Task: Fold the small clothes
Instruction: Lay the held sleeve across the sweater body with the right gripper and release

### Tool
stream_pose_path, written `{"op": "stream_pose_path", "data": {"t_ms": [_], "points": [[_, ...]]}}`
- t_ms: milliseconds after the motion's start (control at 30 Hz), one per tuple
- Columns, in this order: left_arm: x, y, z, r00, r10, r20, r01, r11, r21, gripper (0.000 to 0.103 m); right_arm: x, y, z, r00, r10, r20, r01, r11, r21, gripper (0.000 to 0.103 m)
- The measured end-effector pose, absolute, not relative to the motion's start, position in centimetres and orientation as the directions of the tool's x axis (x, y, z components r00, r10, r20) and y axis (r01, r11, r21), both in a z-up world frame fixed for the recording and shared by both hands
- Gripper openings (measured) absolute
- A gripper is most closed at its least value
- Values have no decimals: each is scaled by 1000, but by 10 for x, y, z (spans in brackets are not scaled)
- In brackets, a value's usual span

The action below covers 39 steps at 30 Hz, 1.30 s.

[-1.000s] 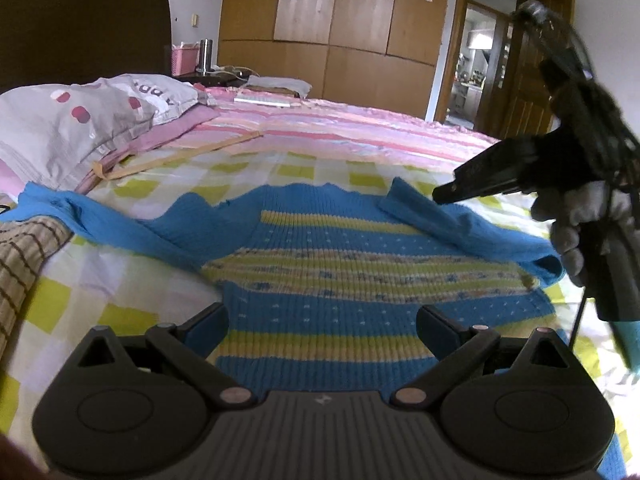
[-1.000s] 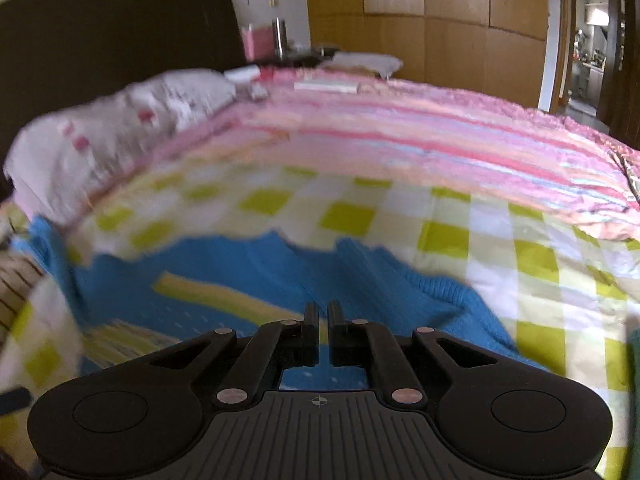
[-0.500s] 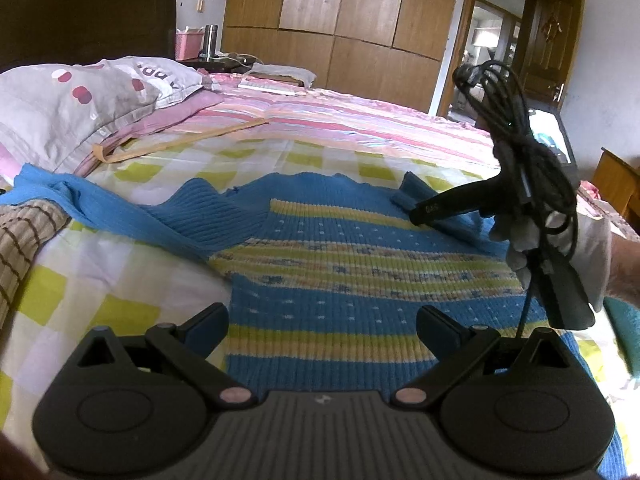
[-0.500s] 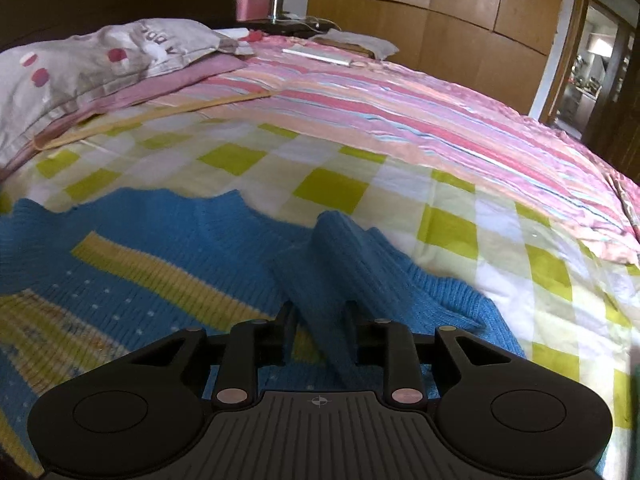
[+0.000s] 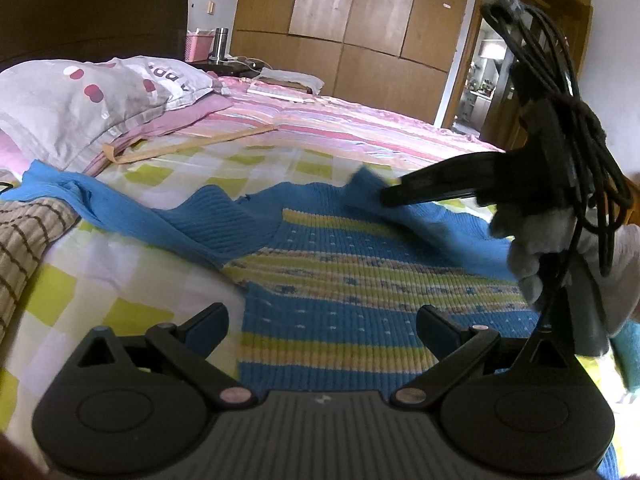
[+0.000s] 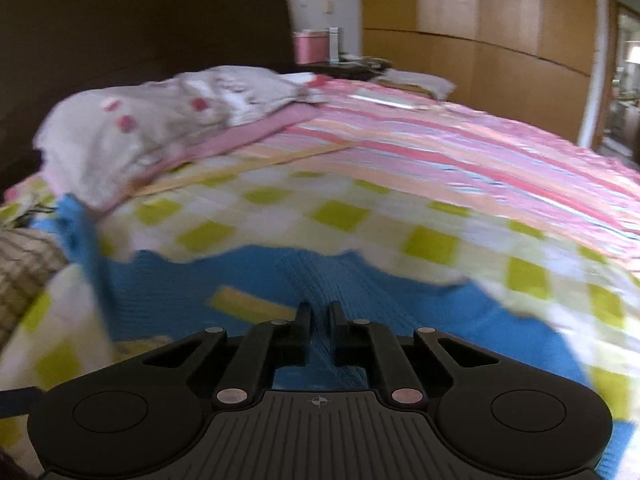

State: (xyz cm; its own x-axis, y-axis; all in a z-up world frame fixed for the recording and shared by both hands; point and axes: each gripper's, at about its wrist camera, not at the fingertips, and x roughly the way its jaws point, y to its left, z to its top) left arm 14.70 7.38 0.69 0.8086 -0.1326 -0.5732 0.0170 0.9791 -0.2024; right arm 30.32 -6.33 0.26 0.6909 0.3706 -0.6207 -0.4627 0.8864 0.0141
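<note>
- The right wrist view is smeared with motion blur, so the bed cover's (image 6: 432, 240) checks and the pillow (image 6: 160, 128) read only as soft shapes.
- In the left wrist view the right gripper (image 5: 386, 199) hides the spot where its tips meet the cloth, and a bundle of black cable (image 5: 560, 100) covers much of the gloved hand (image 5: 532, 252) holding it.
- The sweater's (image 5: 360, 292) near hem is cut off behind the left gripper's (image 5: 322, 322) body; its far left sleeve (image 5: 60, 188) runs out toward the pillow, partly over a brown checked cloth (image 5: 28, 232).
- The sweater — blue with yellow stripes — lies flat on the checked bed cover, right under and ahead of the left gripper.
- The left gripper's jaws stand wide apart over the sweater's lower part, nothing between them.
- The right gripper's jaws are narrow and closing, with a ridge of the blue right sleeve (image 6: 320, 280) pinched between the fingers (image 6: 303, 320) — the sleeve end is raised off the sweater's chest near the collar.
</note>
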Motion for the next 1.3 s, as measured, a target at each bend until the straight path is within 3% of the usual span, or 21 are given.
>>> {"op": "stream_pose_path", "data": {"t_ms": [333, 733, 867, 1300], "points": [[148, 79, 7, 808, -135, -574, 11, 977, -215, 103, 297, -31, -26, 596, 428, -680, -549, 834, 44, 9], [148, 78, 6, 803, -134, -580, 10, 977, -212, 103, 284, -28, -33, 542, 488, -684, -593, 799, 100, 9], [149, 78, 5, 803, -129, -582, 7, 978, -207, 103, 285, -28, -35, 539, 489, -686, -585, 803, 113, 15], [158, 82, -6, 780, -94, -618, -30, 982, -187, 103, 277, -36, -21, 586, 432, -686, -530, 844, 79, 15]]}}
